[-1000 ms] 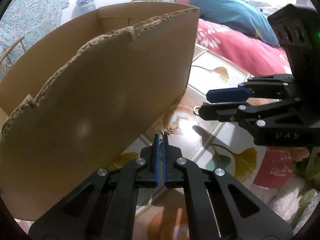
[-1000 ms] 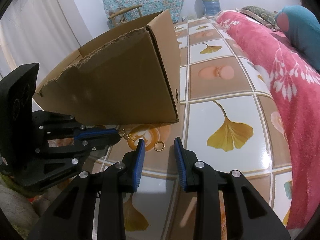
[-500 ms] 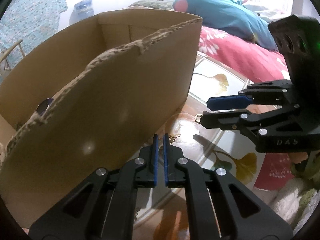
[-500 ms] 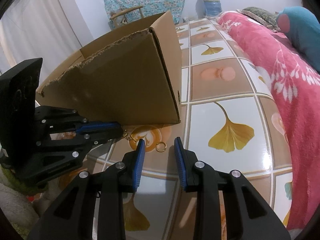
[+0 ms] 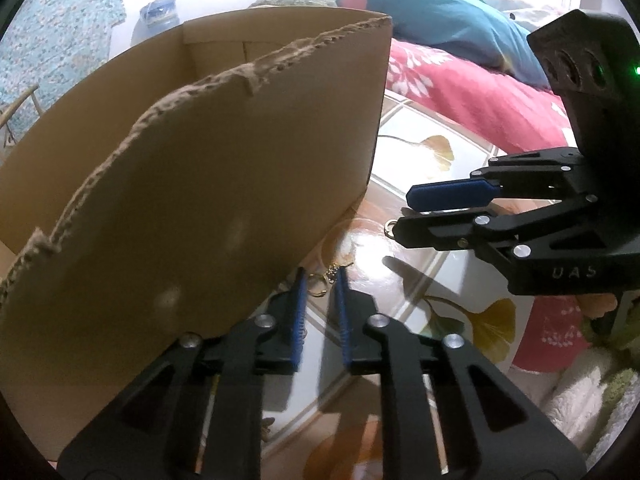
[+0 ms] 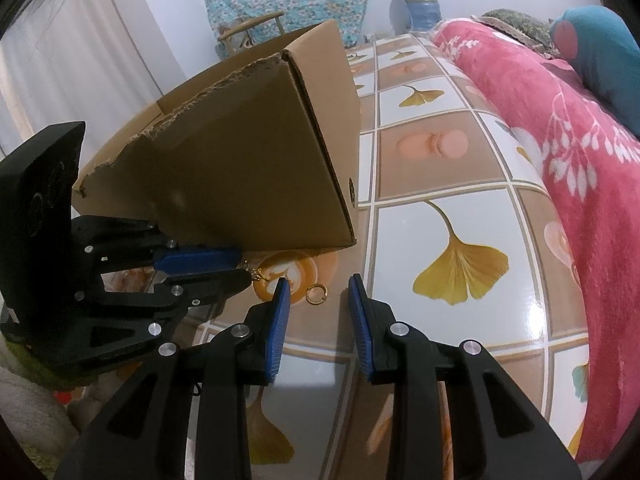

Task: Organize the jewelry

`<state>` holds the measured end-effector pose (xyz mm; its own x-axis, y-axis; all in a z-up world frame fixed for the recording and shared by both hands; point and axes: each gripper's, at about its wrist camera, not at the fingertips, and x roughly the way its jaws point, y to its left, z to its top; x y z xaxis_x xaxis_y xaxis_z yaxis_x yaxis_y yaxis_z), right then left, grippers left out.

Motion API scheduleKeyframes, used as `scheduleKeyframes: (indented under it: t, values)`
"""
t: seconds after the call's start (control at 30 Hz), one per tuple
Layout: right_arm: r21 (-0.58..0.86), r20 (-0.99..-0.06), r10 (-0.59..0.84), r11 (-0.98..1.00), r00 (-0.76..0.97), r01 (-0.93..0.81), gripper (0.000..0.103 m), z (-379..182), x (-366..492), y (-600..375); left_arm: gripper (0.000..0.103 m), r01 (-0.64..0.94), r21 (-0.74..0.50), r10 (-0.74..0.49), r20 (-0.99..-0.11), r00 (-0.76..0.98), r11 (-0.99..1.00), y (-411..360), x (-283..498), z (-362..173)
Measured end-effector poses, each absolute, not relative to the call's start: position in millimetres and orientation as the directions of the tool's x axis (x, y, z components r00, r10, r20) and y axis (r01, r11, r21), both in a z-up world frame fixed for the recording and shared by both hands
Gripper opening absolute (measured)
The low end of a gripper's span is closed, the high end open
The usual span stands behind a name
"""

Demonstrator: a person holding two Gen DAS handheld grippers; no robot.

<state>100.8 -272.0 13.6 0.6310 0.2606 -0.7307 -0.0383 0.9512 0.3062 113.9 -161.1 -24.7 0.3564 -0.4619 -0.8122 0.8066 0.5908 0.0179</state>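
1. Since a second ago, the left gripper (image 5: 320,280) has gone from pressed together to opening; the gold earring (image 5: 322,282) lies between its pads on the tiled floor (image 6: 460,184), no longer pinched, beside the cardboard box (image 5: 208,184).
2. Right gripper (image 6: 316,292) hangs partly spread, empty, around a gold ring (image 6: 317,293).
3. Both pieces look tiny, light, hard and slippery; I would pinch each across its loop.

"UAS" embossed on right hand-held gripper (image 5: 404,211) body
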Motion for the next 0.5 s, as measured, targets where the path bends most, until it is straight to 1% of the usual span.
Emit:
scheduleKeyframes:
  t: [0.5]
  values:
    - [0.294,-0.728,0.261,0.954,0.633,-0.056,0.030,17,95,-271,0.010,0.800,0.013,-0.441,-0.829,0.345,0.600,-154,93,-22]
